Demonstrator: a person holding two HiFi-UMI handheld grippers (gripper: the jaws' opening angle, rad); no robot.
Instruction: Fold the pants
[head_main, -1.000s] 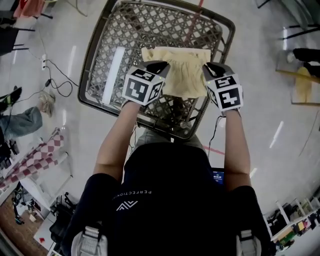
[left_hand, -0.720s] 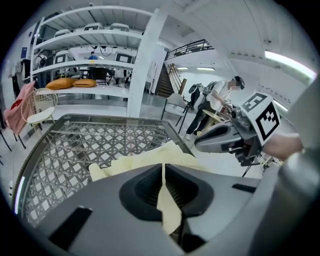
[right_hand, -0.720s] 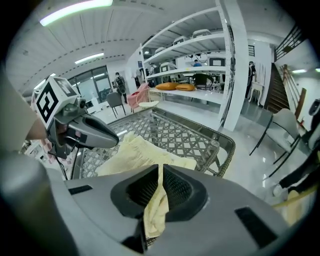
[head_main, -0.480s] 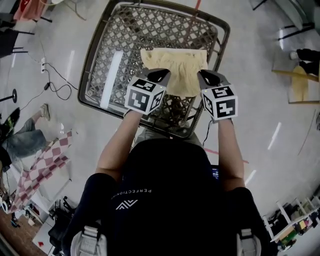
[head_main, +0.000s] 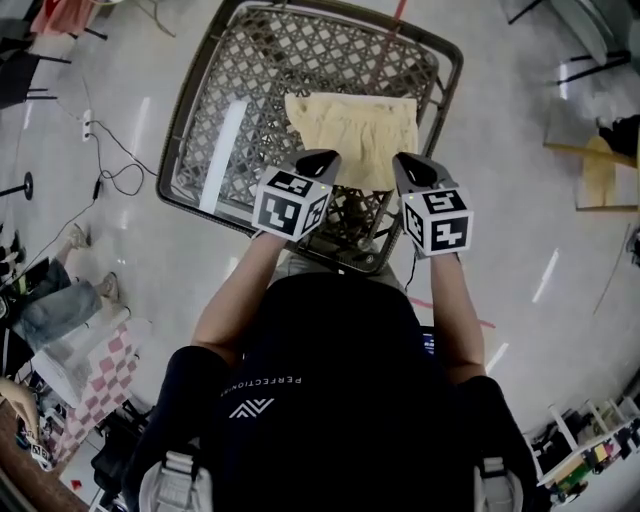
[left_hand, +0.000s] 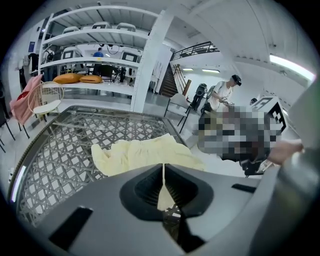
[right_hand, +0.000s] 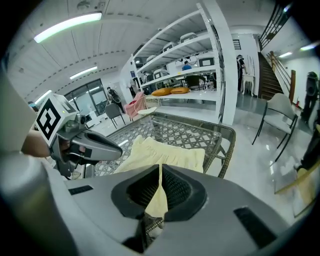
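Observation:
The pale yellow pants (head_main: 350, 135) lie folded into a rough rectangle on the lattice-topped table (head_main: 190, 110), toward its right side. My left gripper (head_main: 325, 158) sits at the near left corner of the pants and my right gripper (head_main: 405, 162) at the near right corner. Both hover just in front of the cloth's near edge. In the left gripper view the jaws (left_hand: 163, 167) are shut to a thin slit, with the pants (left_hand: 145, 155) lying beyond them. The right gripper (right_hand: 160, 167) is shut the same way, the pants (right_hand: 165, 150) ahead of it. Neither grips cloth.
The table's dark rim (head_main: 340, 262) runs just before my body. A cable (head_main: 120, 165) trails on the shiny floor at left, where a person (head_main: 60, 300) stands by a checked cloth (head_main: 110, 365). Shelving (left_hand: 90, 55) and a pink-draped chair (left_hand: 35, 100) stand beyond the table.
Both grippers have drawn back toward me from the sides of the pants to their near edge. The pants stay put. The person at left has moved the checked cloth.

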